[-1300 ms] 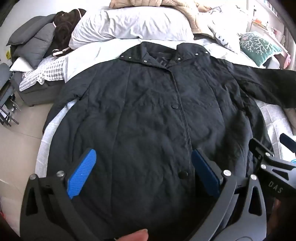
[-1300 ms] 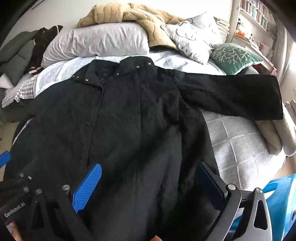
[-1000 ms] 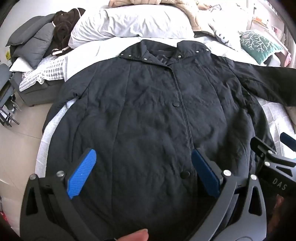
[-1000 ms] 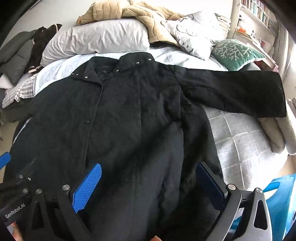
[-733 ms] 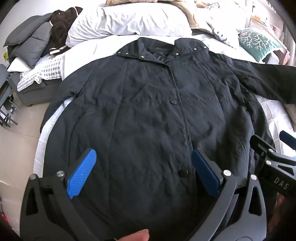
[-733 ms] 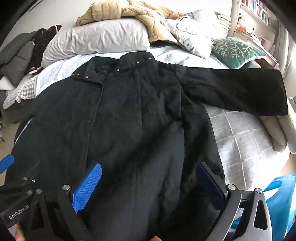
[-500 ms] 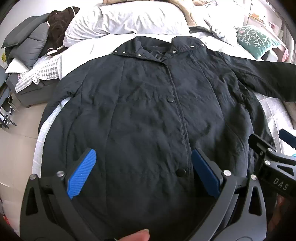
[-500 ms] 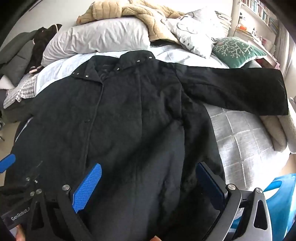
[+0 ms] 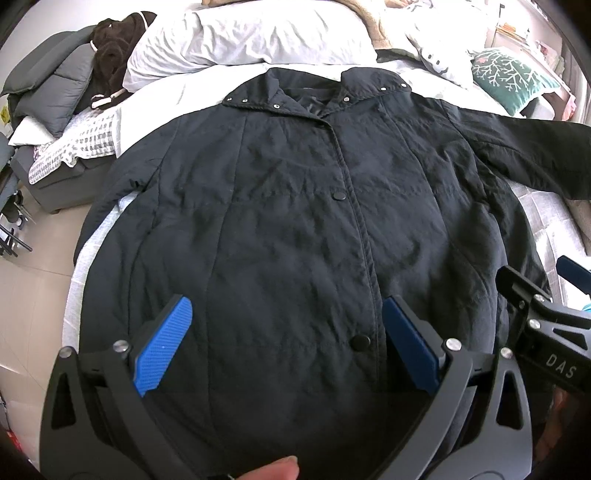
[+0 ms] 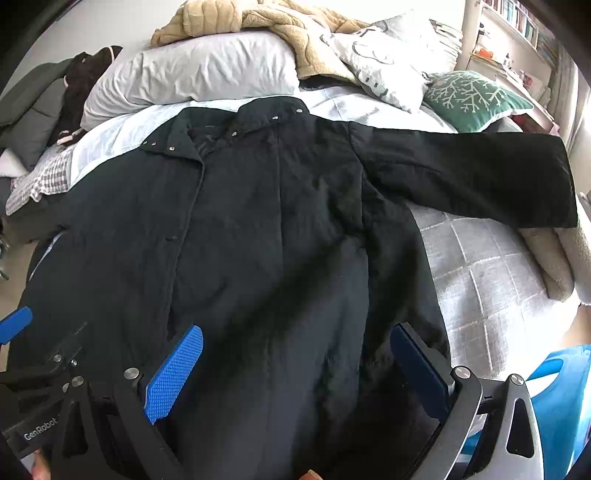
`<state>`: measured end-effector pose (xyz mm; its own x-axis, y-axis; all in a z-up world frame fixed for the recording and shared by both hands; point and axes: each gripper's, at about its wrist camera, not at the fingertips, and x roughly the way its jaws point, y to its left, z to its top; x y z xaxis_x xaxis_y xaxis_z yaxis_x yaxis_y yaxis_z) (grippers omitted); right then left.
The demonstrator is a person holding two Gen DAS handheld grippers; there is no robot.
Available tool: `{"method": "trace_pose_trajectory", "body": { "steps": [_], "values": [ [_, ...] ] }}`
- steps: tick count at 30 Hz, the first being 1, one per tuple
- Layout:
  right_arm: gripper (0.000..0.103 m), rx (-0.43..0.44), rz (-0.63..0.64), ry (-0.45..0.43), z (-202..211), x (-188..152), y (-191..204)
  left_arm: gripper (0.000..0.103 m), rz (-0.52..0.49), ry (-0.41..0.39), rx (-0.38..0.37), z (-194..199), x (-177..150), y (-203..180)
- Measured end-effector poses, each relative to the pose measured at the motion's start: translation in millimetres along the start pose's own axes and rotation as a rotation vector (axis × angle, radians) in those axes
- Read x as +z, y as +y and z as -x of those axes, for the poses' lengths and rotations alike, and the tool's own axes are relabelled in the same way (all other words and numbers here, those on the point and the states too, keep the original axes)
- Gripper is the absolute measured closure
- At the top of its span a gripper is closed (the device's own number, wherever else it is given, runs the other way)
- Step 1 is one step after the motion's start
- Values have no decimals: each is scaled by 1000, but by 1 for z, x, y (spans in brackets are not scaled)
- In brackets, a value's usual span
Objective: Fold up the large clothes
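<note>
A large black quilted coat [image 9: 295,221] lies front-up and spread flat on the bed, collar toward the pillows, snaps closed down the middle. It also shows in the right wrist view [image 10: 277,240]. Its right sleeve [image 10: 472,177] stretches out across the grey bedspread; the other sleeve [image 9: 107,192] hangs over the bed's left edge. My left gripper [image 9: 288,347] is open and empty above the coat's lower front. My right gripper [image 10: 299,369] is open and empty above the lower right side of the coat. Each gripper shows at the other view's edge.
White pillows [image 10: 192,74], a beige blanket [image 10: 266,22] and a green patterned cushion [image 10: 476,96] lie at the head of the bed. Grey bedding and dark clothes [image 9: 74,85] are piled at the left. A blue object [image 10: 561,406] stands at the right. The grey bedspread [image 10: 487,280] is right of the coat.
Both grippers have shifted slightly forward over the coat, staying open. The coat has not moved.
</note>
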<state>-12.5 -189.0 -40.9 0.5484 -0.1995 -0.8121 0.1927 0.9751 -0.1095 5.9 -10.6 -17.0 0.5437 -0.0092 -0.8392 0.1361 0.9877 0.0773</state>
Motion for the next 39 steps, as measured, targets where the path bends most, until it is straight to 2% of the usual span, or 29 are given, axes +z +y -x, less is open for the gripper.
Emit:
{"method": "trace_pose_trajectory", "body": {
  "steps": [39],
  "values": [
    [0, -5, -20, 3, 1, 0, -8, 1, 1, 12, 8, -5, 0, 3]
  ]
}}
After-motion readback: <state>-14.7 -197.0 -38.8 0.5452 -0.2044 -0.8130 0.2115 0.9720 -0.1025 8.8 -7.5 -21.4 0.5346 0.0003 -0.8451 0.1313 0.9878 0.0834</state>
